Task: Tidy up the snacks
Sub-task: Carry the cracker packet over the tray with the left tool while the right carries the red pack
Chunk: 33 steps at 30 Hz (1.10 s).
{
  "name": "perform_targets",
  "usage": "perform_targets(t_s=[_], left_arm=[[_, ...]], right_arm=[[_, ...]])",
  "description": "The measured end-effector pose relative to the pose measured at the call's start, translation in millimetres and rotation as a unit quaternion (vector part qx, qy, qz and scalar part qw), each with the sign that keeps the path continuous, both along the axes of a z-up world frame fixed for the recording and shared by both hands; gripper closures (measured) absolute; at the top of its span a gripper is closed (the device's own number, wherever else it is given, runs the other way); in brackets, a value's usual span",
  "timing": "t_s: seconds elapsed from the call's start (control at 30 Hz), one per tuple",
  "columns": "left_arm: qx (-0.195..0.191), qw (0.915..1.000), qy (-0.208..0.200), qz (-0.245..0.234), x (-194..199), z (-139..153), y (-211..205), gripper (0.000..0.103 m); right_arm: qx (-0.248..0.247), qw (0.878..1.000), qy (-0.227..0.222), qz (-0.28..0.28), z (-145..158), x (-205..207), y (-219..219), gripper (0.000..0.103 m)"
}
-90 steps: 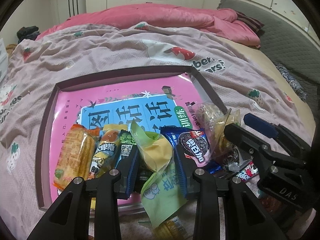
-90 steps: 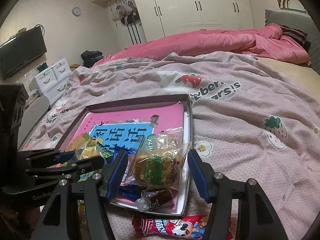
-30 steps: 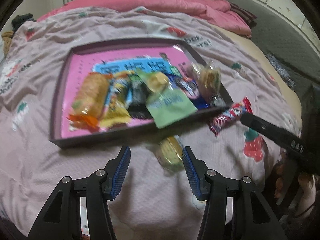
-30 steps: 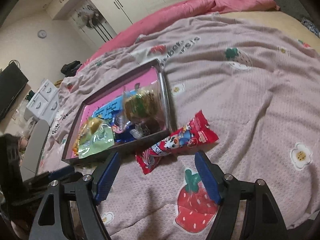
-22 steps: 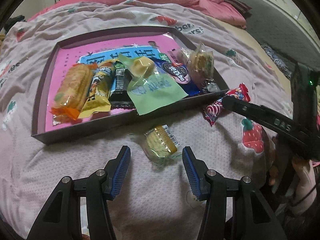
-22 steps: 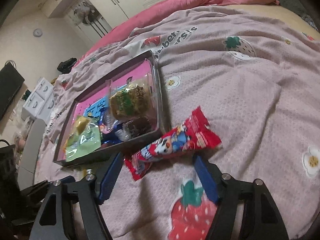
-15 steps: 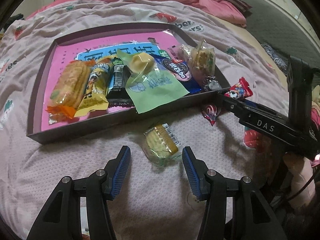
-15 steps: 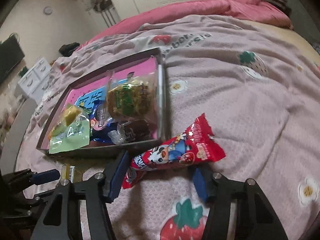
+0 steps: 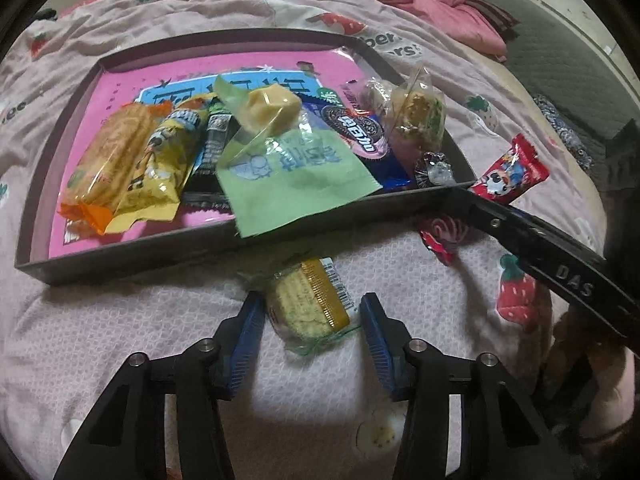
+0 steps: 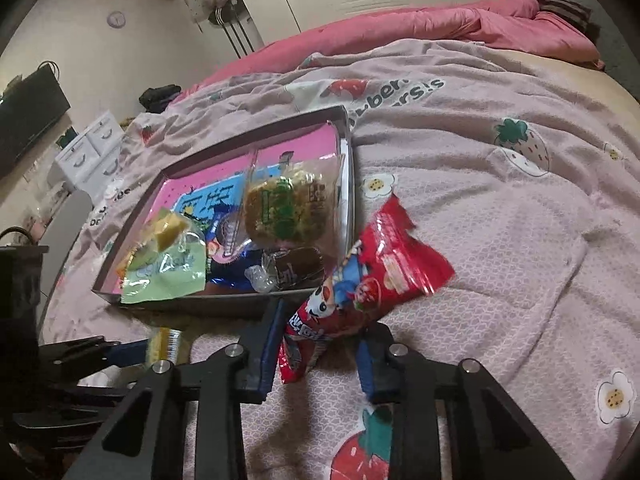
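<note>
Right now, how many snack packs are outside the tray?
2. A clear-wrapped biscuit pack on the blanket between the open left tongs; a red packet between the right tongs. Others may be hidden.

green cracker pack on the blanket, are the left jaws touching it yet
Apart. The left wrist view shows the left gripper open astride the green cracker pack, with pink blanket visible between each blue pad and the wrapper.

Matt fuzzy cloth blanket [image 9: 120, 344], glossy plastic wrappers: red pack [image 10: 372, 276], clear biscuit pack [image 9: 310, 306], matt dark tray [image 9: 132, 252], ribbed blue fingers [image 9: 376, 336].
</note>
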<state>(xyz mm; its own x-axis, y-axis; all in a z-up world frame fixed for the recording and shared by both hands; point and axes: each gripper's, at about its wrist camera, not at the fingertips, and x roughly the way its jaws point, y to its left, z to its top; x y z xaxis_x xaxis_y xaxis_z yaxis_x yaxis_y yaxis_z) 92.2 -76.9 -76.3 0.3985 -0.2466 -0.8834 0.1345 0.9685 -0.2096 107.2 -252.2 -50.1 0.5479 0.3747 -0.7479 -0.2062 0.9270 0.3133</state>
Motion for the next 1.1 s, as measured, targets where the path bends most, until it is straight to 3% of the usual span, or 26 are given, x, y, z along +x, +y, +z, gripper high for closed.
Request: perform_targets(t_s=[0.13, 0.37, 0.6, 0.83, 1.1], left_arm=[[-0.012, 0.9999, -0.005, 0.000, 2, 1, 4, 0.061], [-0.038, 0.9993, -0.005, -0.004, -8, 10, 13, 0.062], [-0.046, 0.9981, -0.038, 0.014, -22, 44, 36, 0.062], [-0.020, 0.9940, -0.089, 0.059, -19, 79, 69, 0.062], [0.010, 0.9890, -0.102, 0.107, -2, 82, 105, 0.062]], right_arm=[[0.026, 1.000, -0.007, -0.008, 8, -4, -11, 0.077], [0.066, 0.998, -0.012, -0.017, 15, -6, -21, 0.078], [0.114, 0.993, -0.036, -0.012, 30, -10, -28, 0.078], [0.119, 0.991, -0.066, 0.009, 43, -8, -20, 0.077], [0.118, 0.989, -0.086, 0.029, 52, -3, -8, 0.077]])
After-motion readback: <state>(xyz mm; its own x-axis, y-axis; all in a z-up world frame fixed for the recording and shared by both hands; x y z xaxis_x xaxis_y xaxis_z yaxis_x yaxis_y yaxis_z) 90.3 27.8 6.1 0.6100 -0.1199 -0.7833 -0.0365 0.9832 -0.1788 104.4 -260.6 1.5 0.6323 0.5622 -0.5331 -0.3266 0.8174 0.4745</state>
